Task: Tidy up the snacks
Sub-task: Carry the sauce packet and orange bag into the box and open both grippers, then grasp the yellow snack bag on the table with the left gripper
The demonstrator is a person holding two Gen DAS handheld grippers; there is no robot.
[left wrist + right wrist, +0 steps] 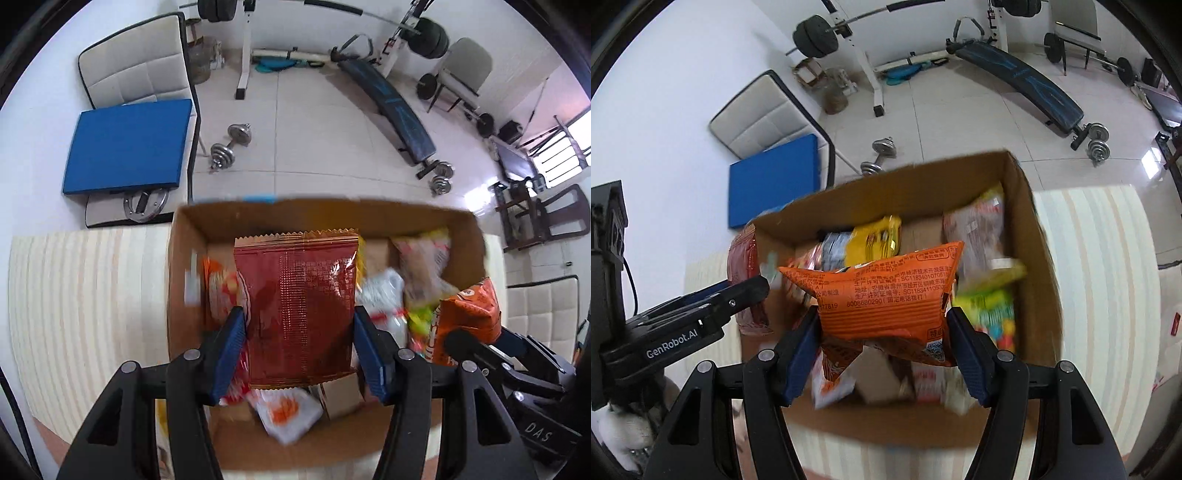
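Observation:
My left gripper (299, 339) is shut on a dark red snack packet (299, 306) and holds it above an open cardboard box (184, 258) of assorted snacks. My right gripper (882, 339) is shut on an orange snack packet (882, 295), also above the box (1030, 236). In the left wrist view the orange packet (469, 314) and the right gripper show at the right. In the right wrist view the red packet (742, 258) and the left gripper's body (701, 317) show at the left. Yellow (875, 240), green (993, 317) and white (284, 410) packets lie inside the box.
The box stands on a cream striped surface (85, 302). Beyond it are a tiled floor with dumbbells (231, 142), a weight bench (388, 107), a barbell rack (864, 48), and a chair with a blue pad (129, 144).

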